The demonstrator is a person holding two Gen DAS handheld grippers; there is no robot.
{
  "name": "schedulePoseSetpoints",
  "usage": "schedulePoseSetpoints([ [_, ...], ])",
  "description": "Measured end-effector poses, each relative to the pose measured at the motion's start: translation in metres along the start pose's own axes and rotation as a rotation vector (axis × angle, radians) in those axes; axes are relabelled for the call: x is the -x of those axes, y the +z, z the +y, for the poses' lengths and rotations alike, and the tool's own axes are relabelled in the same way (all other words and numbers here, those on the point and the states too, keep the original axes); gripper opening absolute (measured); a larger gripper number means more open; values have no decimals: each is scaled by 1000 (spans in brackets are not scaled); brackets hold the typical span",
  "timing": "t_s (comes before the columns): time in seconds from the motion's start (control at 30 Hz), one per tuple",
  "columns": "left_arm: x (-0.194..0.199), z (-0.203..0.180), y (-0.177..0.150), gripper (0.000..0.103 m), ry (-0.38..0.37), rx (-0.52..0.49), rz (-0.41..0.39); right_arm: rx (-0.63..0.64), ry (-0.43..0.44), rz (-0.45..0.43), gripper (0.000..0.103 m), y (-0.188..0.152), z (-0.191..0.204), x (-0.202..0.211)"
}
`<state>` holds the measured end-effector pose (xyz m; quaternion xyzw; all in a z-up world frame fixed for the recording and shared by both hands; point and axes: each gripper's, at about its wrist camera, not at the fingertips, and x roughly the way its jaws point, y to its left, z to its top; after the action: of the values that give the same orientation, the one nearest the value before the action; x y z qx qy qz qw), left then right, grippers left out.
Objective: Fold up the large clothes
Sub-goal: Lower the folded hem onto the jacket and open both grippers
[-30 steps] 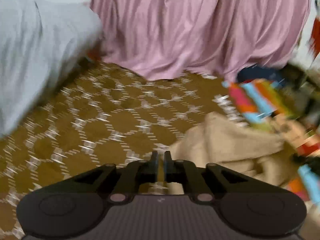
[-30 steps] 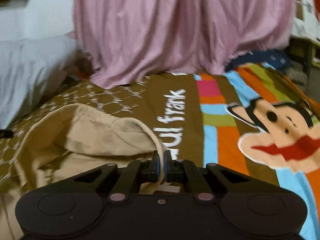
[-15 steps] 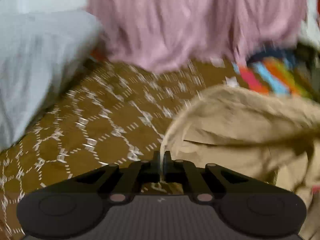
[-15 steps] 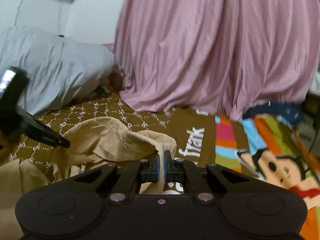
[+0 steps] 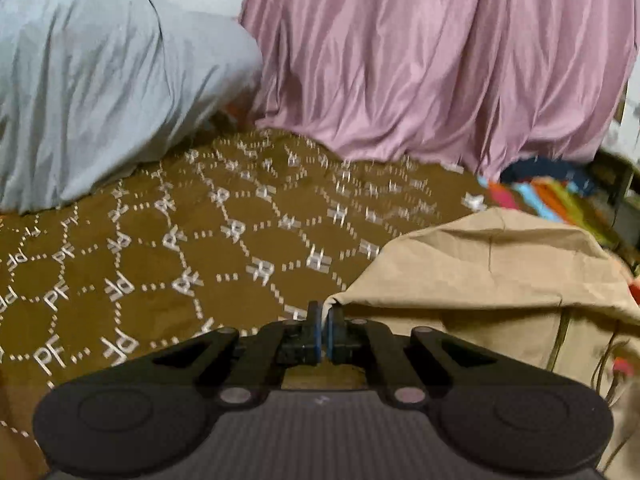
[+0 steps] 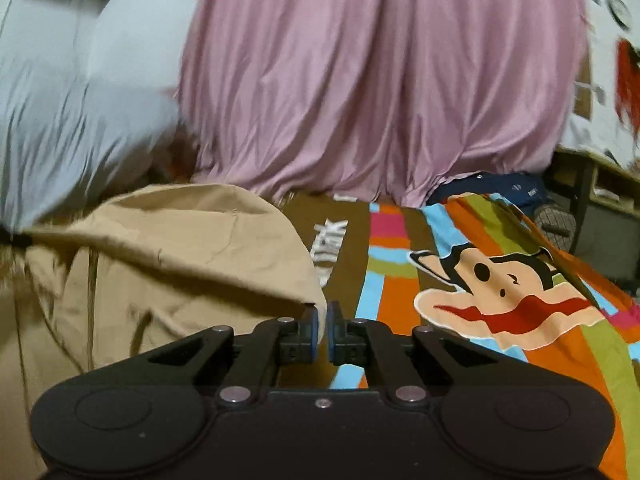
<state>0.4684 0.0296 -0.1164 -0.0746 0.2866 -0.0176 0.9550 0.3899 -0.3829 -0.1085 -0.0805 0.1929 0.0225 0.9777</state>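
A large tan garment is stretched between my two grippers above a bed. In the left wrist view it rises to the right of my left gripper, which is shut on its left edge. In the right wrist view the same garment billows to the left of my right gripper, which is shut on its right edge. The lower part of the garment hangs down and is partly hidden behind the gripper bodies.
The bed has a brown patterned cover and a striped cartoon-monkey blanket. A grey pillow lies at back left. A pink curtain hangs behind. A wooden table stands at far right.
Both grippers have lifted and spread the tan garment. It now billows taut between them, where earlier it lay crumpled on the bed.
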Motion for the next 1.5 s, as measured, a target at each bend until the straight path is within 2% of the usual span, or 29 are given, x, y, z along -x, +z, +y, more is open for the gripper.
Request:
schedulePoseSetpoints([
  [0.2,-24,-17,-30,2,40,-96,77,100,-31,167,4,-42,23,-42],
  [0.37,-33,-17,-39,3,56,-95,112,140,-54,240,4,-60,34,-64],
  [0.47,-28,-15,-33,4,27,-98,148,164,-52,260,4,-62,34,-67],
  [0.53,-15,-14,-27,5,-33,-121,160,164,-42,263,4,-60,33,-65],
  [0.57,-9,-12,-24,12,-49,-131,159,146,-29,255,6,-57,30,-61],
  [0.6,-5,-10,-22,18,-59,-142,158,125,-17,248,10,-52,26,-55],
  [0.67,6,-6,-17,57,-69,-145,168,84,8,222,32,-42,16,-40],
  [0.7,14,-2,-15,60,-81,-131,151,67,27,211,36,-37,11,-34],
  [0.8,36,1,-6,62,-129,-98,90,31,90,201,50,-18,-5,-15],
  [0.87,46,-3,4,65,-175,-57,34,35,120,177,63,-1,-15,-6],
  [0.93,49,-13,16,68,-243,-13,-18,31,143,153,71,20,-21,-7],
  [1.0,41,-30,28,68,-323,12,-25,29,175,154,75,42,-19,-24],
  [1.03,32,-39,33,67,-360,14,-12,33,189,160,77,52,-15,-37],
  [1.1,10,-58,40,49,-428,12,45,39,226,191,80,67,-7,-67],
  [1.13,-5,-66,41,30,-459,21,91,41,250,217,80,73,-1,-86],
  [1.17,-17,-70,41,18,-484,35,135,47,263,243,80,78,7,-107],
  [1.23,-33,-75,36,8,-540,40,190,66,266,266,75,85,20,-136],
  [1.33,-46,-80,21,0,-585,3,247,86,296,327,66,90,35,-169],
  [1.4,-54,-81,11,0,-579,3,281,106,318,374,58,88,42,-185],
  [1.43,-58,-82,8,0,-563,5,293,117,322,395,47,86,46,-191],
  [1.47,-61,-82,6,0,-549,9,304,118,316,407,14,84,48,-195],
  [1.5,-64,-82,5,0,-536,12,318,103,310,403,7,82,49,-195],
])
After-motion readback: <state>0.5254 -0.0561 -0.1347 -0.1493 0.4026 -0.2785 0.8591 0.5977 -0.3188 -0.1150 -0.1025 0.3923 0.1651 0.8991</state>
